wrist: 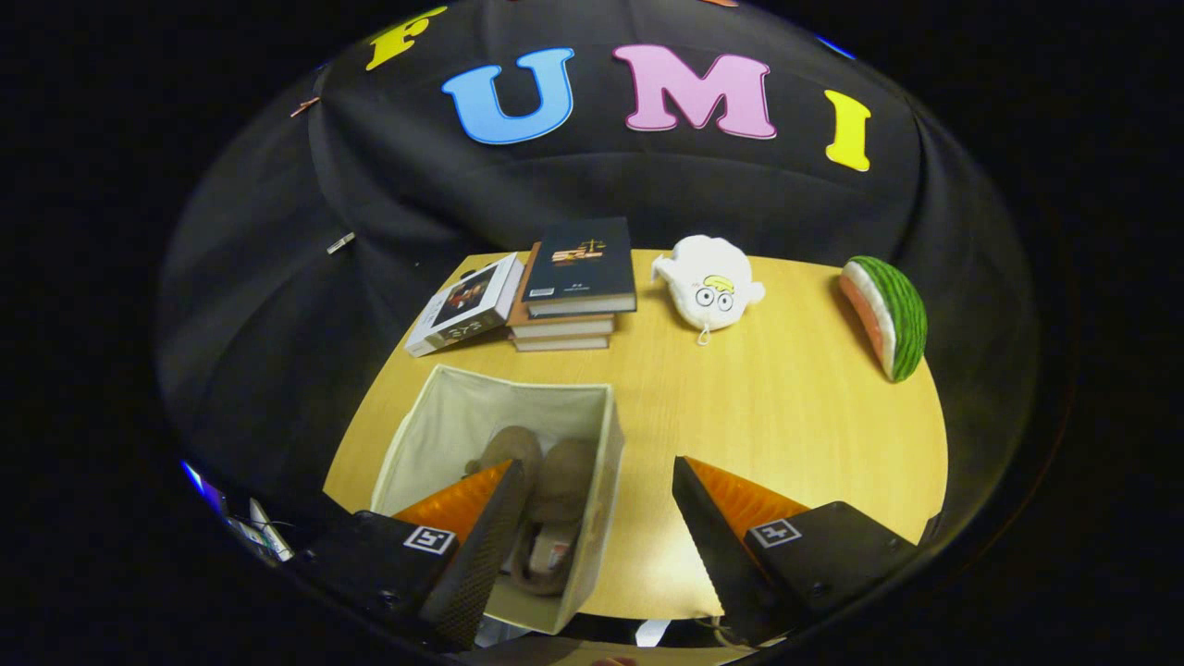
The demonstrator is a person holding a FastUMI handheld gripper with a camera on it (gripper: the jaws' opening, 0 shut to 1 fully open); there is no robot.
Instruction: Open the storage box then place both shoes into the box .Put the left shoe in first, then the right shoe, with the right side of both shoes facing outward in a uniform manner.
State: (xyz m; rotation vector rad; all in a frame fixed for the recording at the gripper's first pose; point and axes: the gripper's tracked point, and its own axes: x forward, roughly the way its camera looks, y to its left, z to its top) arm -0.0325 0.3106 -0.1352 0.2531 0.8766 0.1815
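An open beige fabric storage box (592,481) stands on the wooden table (795,416), below and just ahead of my left finger. Two brown slippers lie side by side inside it: one (507,450) partly behind my left finger, the other (561,504) to its right, toes pointing away from me. My gripper (599,474) hovers above the box's right wall, open wide, with nothing between its fingers. The left finger hangs over the box's inside, the right finger over bare table.
Beyond the box sit a stack of books (573,287) with a white boxed book (465,305) leaning beside it. A white plush toy (710,282) lies further right, and a watermelon-slice plush (888,314) is near the table's right edge.
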